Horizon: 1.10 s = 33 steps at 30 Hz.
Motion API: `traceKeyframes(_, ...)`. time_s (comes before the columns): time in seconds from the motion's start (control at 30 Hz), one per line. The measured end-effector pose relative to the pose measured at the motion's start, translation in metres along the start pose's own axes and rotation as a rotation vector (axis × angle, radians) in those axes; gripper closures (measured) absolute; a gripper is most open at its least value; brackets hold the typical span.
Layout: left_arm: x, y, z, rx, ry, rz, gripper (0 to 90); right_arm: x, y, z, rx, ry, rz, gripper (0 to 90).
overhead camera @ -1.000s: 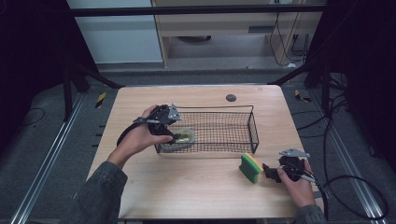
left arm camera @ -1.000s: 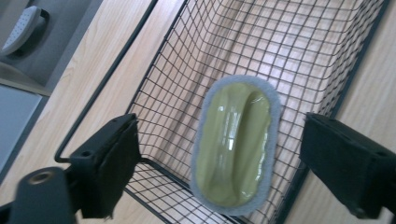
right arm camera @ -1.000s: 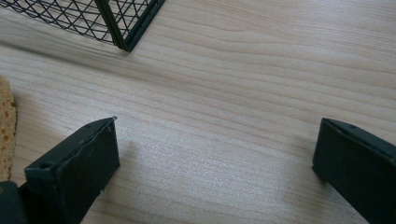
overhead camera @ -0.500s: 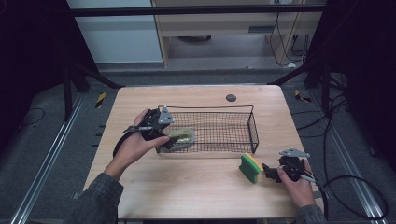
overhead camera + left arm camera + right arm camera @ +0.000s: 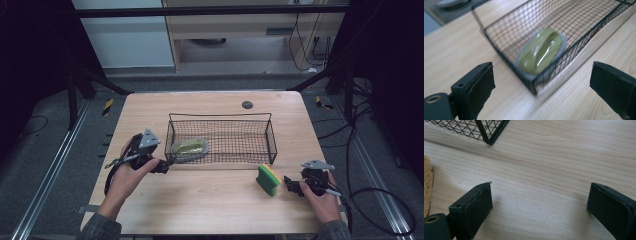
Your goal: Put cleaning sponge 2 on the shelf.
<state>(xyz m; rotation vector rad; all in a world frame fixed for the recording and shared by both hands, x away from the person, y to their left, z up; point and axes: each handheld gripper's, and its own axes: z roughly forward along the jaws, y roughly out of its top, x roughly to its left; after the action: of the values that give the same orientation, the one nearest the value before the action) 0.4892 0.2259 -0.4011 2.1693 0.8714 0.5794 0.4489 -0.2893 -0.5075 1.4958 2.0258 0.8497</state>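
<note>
A black wire basket (image 5: 272,136) stands mid-table, and an olive-green soap in a pale dish (image 5: 189,147) lies inside its left end. The dish (image 5: 541,51) is seen through the mesh of the basket's corner (image 5: 534,85). My left gripper (image 5: 162,166) is open, just outside the basket's front left corner, with nothing between its jaws. A green and yellow sponge (image 5: 268,180) stands on edge in front of the basket's right end. My right gripper (image 5: 291,186) is open just right of the sponge, whose yellow edge (image 5: 427,187) shows at the left; only bare wood lies between the jaws.
A small dark round disc (image 5: 247,104) lies near the table's far edge. The wooden table (image 5: 215,210) has free surface in front of the basket. Cables (image 5: 370,200) trail off the right side. The basket's front right corner (image 5: 489,137) sits beyond my right gripper.
My left gripper has drawn back out of the basket's left end, down and toward the table's near left, leaving the soap dish inside. The right gripper has stayed put.
</note>
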Motion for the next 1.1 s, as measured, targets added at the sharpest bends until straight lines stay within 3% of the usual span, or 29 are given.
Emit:
traceKeyframes(0.07, 0.002, -0.026, 0.003, 0.017, 0.004, -0.055, 4.7, 0.0, 0.0, -0.008, 0.008, 0.002, -0.007, 7.2)
traceKeyframes(0.1, 0.002, -0.026, 0.003, 0.017, 0.004, -0.055, 4.6, 0.0, 0.0, -0.012, 0.017, 0.012, -0.01, 7.2)
traceKeyframes(0.17, 0.006, -0.05, 0.009, 0.052, 0.018, -0.097, 5.2, 0.003, 0.0, -0.022, 0.037, 0.029, -0.037, 7.3)
traceKeyframes(0.23, 0.008, -0.056, 0.011, 0.05, 0.009, -0.116, 5.8, 0.005, -0.001, -0.027, 0.042, 0.029, -0.058, 7.4)
traceKeyframes(0.27, 0.008, -0.066, 0.016, 0.101, 0.078, -0.082, 5.3, 0.009, -0.003, -0.039, 0.044, 0.041, -0.083, 7.2)
traceKeyframes(0.33, 0.009, -0.07, 0.02, 0.129, 0.088, -0.077, 5.6, 0.012, -0.003, -0.045, 0.048, 0.048, -0.093, 7.0)
traceKeyframes(0.4, 0.01, -0.077, 0.026, 0.136, 0.056, -0.108, 5.4, 0.016, -0.005, -0.055, 0.057, 0.044, -0.112, 7.0)
traceKeyframes(0.47, 0.01, -0.084, 0.032, 0.154, 0.072, -0.124, 5.5, 0.025, -0.006, -0.069, 0.082, 0.055, -0.132, 8.3)
traceKeyframes(0.57, 0.009, -0.088, 0.035, 0.153, 0.063, -0.132, 5.5, 0.032, -0.006, -0.078, 0.072, 0.067, -0.136, 12.2)
traceKeyframes(0.73, 0.011, -0.096, 0.039, 0.128, 0.028, -0.183, 4.7, 0.045, -0.003, -0.09, 0.095, 0.079, -0.172, 13.6)
traceKeyframes(0.8, 0.012, -0.097, 0.041, 0.143, 0.038, -0.166, 4.7, 0.05, -0.001, -0.094, 0.1, 0.083, -0.179, 14.0)
traceKeyframes(0.93, 0.011, -0.101, 0.044, 0.133, 0.04, -0.196, 2.6, 0.059, 0.011, -0.105, 0.136, 0.103, -0.194, 15.6)
traceKeyframes(1.1, 0.01, -0.102, 0.045, 0.121, 0.042, -0.194, 0.2, 0.067, 0.029, -0.112, 0.162, 0.108, -0.208, 16.2)
